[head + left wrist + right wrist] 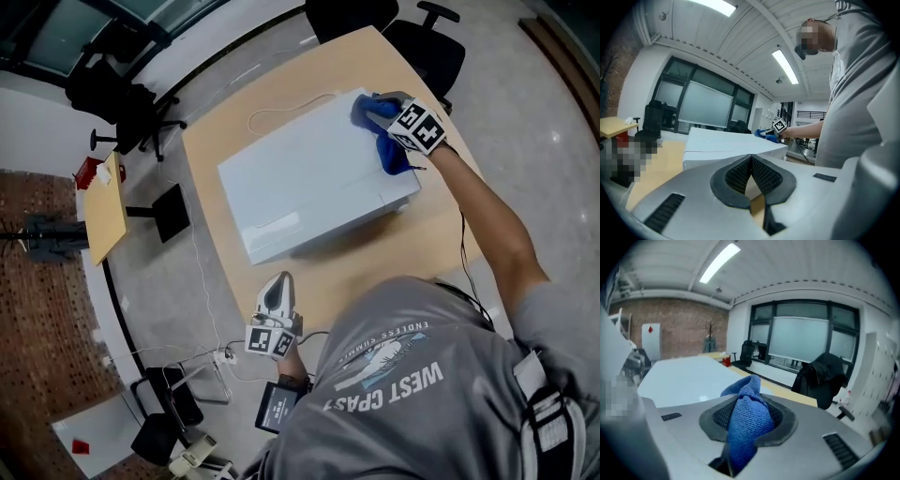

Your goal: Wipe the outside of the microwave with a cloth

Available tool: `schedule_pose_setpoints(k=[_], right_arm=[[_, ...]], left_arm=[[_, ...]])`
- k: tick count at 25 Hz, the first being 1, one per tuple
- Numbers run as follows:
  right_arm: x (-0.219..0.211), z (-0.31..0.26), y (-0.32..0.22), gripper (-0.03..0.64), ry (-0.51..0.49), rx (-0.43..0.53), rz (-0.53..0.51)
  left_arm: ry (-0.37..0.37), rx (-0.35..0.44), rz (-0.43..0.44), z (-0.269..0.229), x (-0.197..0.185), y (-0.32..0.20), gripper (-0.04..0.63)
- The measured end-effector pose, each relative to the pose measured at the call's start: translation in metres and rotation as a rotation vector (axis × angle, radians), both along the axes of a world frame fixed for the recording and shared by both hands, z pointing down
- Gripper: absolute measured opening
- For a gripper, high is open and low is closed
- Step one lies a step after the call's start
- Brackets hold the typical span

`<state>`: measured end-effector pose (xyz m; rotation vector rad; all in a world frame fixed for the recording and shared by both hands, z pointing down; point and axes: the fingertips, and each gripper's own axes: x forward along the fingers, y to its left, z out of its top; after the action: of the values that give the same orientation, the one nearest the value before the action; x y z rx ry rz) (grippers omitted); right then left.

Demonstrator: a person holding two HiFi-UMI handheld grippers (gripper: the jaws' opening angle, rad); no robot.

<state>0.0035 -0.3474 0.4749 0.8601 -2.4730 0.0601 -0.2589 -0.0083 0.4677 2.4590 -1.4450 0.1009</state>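
A white microwave (314,183) lies on the wooden table (225,122). My right gripper (380,111) is shut on a blue cloth (389,150) at the microwave's far right top corner; the cloth drapes over that corner. In the right gripper view the blue cloth (747,420) is bunched between the pads, with the microwave's white top (689,378) ahead. My left gripper (276,291) is shut and empty, near the table's front edge in front of the microwave. In the left gripper view its pads (761,176) meet, and the microwave (726,145) and cloth (766,135) lie beyond.
A white cable (281,111) lies on the table behind the microwave. Black office chairs (427,47) stand at the far side and another chair (117,98) at the left. A small wooden side table (105,211) and floor cables (202,361) are at the left.
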Motion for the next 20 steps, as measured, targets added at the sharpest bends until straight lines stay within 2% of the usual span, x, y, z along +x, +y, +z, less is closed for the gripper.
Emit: schedule_pose_setpoints(k=[5, 7, 10, 20], right_arm=[[0.039, 0.009, -0.012, 0.084, -0.580, -0.229, 0.195], [0.045, 0.014, -0.011, 0.084, -0.732, -0.269, 0.225], [0.049, 0.017, -0.012, 0.083, -0.814, -0.253, 0.214], [0.050, 0.018, -0.012, 0.083, -0.896, -0.283, 0.170]], left_arm=[[-0.024, -0.016, -0.002, -0.001, 0.042, -0.005, 0.023], [-0.030, -0.017, -0.010, -0.002, 0.056, -0.005, 0.023], [-0.040, -0.022, -0.029, 0.000, 0.072, -0.004, 0.023], [-0.061, -0.064, -0.106, -0.002, 0.084, 0.011, 0.023]])
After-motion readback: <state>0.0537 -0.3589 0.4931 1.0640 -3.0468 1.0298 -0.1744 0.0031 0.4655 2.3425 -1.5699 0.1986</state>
